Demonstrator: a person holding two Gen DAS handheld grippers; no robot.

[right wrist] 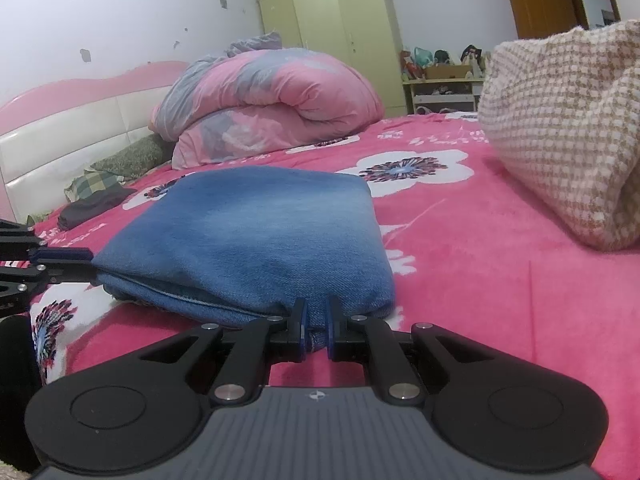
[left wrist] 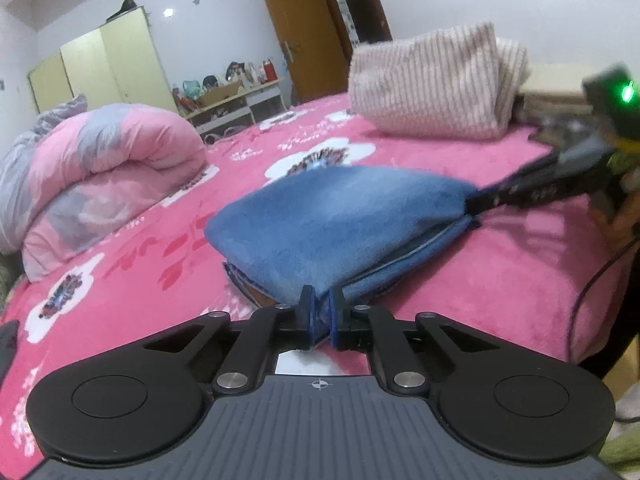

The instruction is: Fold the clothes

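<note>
Black ribbed housing and linkages fill the foreground of both wrist views. Left gripper (left wrist: 322,312): jaws narrow, blue-padded fingers clamped on a corner of the blue garment (left wrist: 332,220). Right gripper (right wrist: 315,326): jaws equally narrow, pinching another corner of the same piece. In the left wrist view the right gripper enters from 3 o'clock; in the right wrist view the left gripper enters from 9 o'clock, each biting the cloth edge.

Garment: soft, denim-like blue fabric, folded in layers, stitched edge showing, resting on the pink floral bedspread (right wrist: 460,240), plush in texture. Rolled pink-and-grey quilt (right wrist: 272,100) at 11 o'clock in the right view. Cream checked, nubby bundle (right wrist: 568,132) at 2 o'clock, well apart.
</note>
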